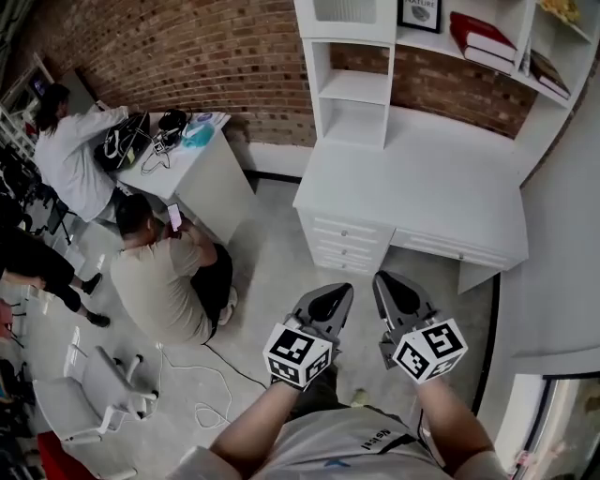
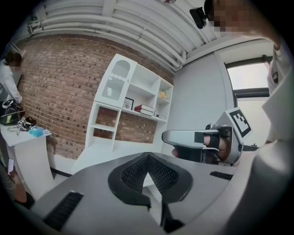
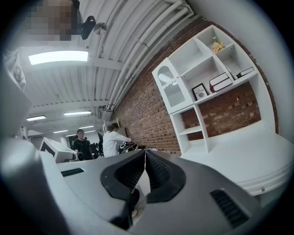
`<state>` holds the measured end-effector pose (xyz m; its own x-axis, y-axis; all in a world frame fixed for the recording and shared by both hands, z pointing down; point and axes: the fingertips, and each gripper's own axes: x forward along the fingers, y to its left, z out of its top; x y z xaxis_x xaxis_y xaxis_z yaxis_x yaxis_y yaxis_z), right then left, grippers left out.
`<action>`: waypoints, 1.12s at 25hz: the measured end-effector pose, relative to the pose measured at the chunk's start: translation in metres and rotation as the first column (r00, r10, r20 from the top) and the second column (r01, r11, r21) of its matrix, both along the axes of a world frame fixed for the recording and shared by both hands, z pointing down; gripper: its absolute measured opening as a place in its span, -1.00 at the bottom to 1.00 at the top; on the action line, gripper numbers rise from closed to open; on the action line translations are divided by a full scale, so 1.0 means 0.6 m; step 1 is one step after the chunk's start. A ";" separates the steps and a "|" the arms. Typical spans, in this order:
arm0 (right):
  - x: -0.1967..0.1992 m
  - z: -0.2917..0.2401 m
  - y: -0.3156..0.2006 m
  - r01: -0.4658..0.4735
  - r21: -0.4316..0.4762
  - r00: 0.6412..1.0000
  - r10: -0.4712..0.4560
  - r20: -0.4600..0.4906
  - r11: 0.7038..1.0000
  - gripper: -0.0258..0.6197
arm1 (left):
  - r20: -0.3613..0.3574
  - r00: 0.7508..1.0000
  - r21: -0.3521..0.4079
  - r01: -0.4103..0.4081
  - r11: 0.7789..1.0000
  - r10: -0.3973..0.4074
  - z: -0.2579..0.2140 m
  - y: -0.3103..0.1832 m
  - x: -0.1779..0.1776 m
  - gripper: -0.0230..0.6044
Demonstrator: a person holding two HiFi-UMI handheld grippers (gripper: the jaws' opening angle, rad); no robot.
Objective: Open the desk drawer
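**Head view: drawers closed, both grippers clenched and empty**

Three small drawers point(image 1: 343, 242) are stacked under the desk point(image 1: 412, 178) at its picture-left end. A wide drawer point(image 1: 450, 248) runs beneath the top to their right. Every front sits flush, and none is pulled out.

Both grippers are held over the floor in front of the desk, apart from it and pointing toward it. The left gripper point(image 1: 337, 292) lies roughly in line with the small drawers. Its own view shows the ribbed pads meeting at the tip with nothing between them. The right gripper point(image 1: 386, 281) is just beside it, nearer the wide drawer. Its jaws are likewise pressed together on nothing. Neither touches a drawer or knob.

A white shelf unit point(image 1: 352, 84) stands on the back of the desk, and it holds books point(image 1: 483, 42) and a framed picture point(image 1: 419, 13). A brick wall point(image 1: 187, 56) runs behind it.

Away to the picture's left, a person point(image 1: 164, 277) sits on the floor holding a phone point(image 1: 174, 217). They are beside a small white table point(image 1: 202, 164) cluttered with gear. Another person in white point(image 1: 70, 155) leans over that table. A white chair point(image 1: 94, 389) stands near the lower left corner, and a cable point(image 1: 211, 375) trails across the floor beside it.
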<state>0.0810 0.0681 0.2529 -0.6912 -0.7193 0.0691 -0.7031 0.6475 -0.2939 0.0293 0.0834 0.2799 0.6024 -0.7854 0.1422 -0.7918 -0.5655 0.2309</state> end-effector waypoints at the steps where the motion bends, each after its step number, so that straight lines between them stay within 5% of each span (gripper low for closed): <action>1: -0.010 0.006 -0.021 -0.004 0.001 1.000 0.004 -0.002 1.000 -0.86 | 0.005 1.000 -0.002 -0.002 1.000 0.003 0.012 -0.023 -0.009 -0.89; 16: -0.086 0.144 -0.263 -0.098 -0.068 0.995 0.096 -0.039 0.993 -0.86 | 0.031 0.999 -0.182 -0.004 0.983 0.010 0.290 -0.324 -0.083 -0.88; 24: -0.077 0.252 -0.377 -0.050 -0.062 0.999 0.049 -0.018 0.997 -0.86 | -0.010 0.988 -0.319 0.144 0.937 -0.155 0.493 -0.442 -0.089 -0.86; 28: -0.072 0.318 -0.426 -0.033 -0.089 0.999 0.033 0.003 0.995 -0.86 | 0.007 0.969 -0.346 0.234 0.909 -0.247 0.598 -0.490 -0.094 -0.67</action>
